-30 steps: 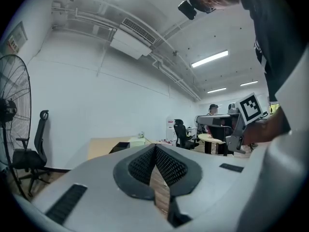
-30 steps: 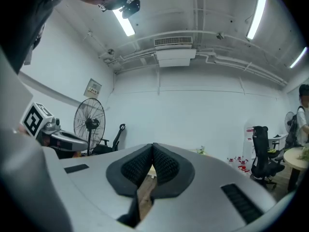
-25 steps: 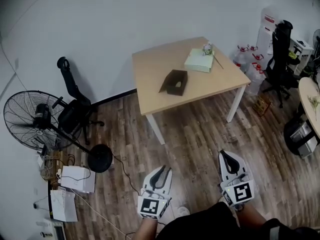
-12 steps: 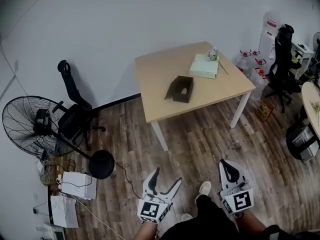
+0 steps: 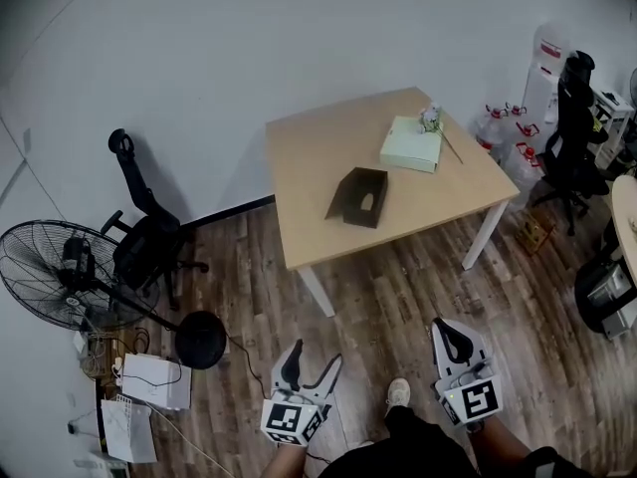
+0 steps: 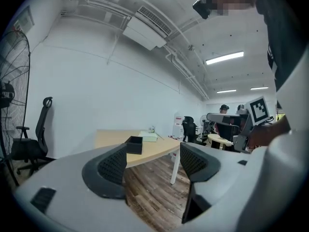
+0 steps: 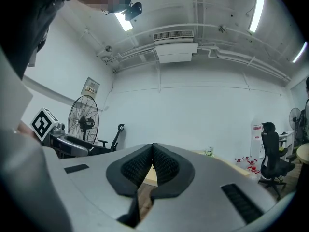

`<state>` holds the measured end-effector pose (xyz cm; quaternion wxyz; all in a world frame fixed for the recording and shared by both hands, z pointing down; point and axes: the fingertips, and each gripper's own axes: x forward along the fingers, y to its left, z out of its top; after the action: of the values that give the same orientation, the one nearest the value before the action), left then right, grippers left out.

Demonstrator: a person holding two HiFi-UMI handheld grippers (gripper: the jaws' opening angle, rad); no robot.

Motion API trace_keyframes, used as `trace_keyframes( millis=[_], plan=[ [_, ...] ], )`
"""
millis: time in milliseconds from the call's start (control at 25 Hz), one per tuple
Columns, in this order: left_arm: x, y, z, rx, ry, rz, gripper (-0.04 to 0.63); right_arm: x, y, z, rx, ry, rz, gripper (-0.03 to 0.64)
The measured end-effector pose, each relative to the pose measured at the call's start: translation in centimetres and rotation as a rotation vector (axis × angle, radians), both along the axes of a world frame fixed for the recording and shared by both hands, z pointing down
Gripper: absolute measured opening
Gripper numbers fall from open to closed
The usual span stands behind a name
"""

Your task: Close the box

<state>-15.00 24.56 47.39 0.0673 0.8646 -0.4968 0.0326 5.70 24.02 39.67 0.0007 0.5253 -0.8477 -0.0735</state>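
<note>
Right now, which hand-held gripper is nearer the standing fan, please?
Left. The left hand-held gripper, jaws closing on nothing, is right of the standing fan; the right hand-held gripper is farther right.

Small object (image 5: 431,118) on pale box (image 5: 411,144): was too small to identify. Dark box (image 5: 359,196): interior was shadowed, contents indiscernible. Round table (image 5: 629,217): was cut off at right edge. Fan (image 6: 10,76): was cropped left.

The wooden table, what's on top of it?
A dark open box and, beyond it, a pale green box with a small object at its corner. The dark box's inside is in shadow.
</note>
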Motion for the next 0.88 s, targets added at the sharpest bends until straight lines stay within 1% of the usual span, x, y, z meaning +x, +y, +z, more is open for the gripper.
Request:
trace_keyframes(
  millis=[160,280,480,560,760,880],
  plan=[
    [0.9,-4.0,0.1,-0.011,-0.009,-0.018,0.342,0.9,-4.1,0.0,-0.011,-0.001,-0.025,0.012],
    [1.7,-6.6,0.2,-0.025,0.007,-0.035,0.342,1.7,-6.8,0.1,-0.017,-0.005,-0.047,0.012],
    [1.5,-10.3,0.8,-0.07,0.072,-0.122,0.342,2.8,-10.9,0.0,-0.008,-0.017,-0.08,0.012],
    [1.5,-11.5,1.0,-0.08,0.098,-0.137,0.341,3.1,-12.2,-0.2,0.005,-0.025,-0.093,0.012],
    [1.6,-14.2,0.2,-0.093,0.207,-0.166,0.325,4.0,-14.9,-0.2,0.014,-0.062,-0.125,0.012],
    [1.7,-15.5,0.0,-0.092,0.212,-0.184,0.324,4.6,-16.4,0.0,0.009,-0.081,-0.122,0.012]
  ],
)
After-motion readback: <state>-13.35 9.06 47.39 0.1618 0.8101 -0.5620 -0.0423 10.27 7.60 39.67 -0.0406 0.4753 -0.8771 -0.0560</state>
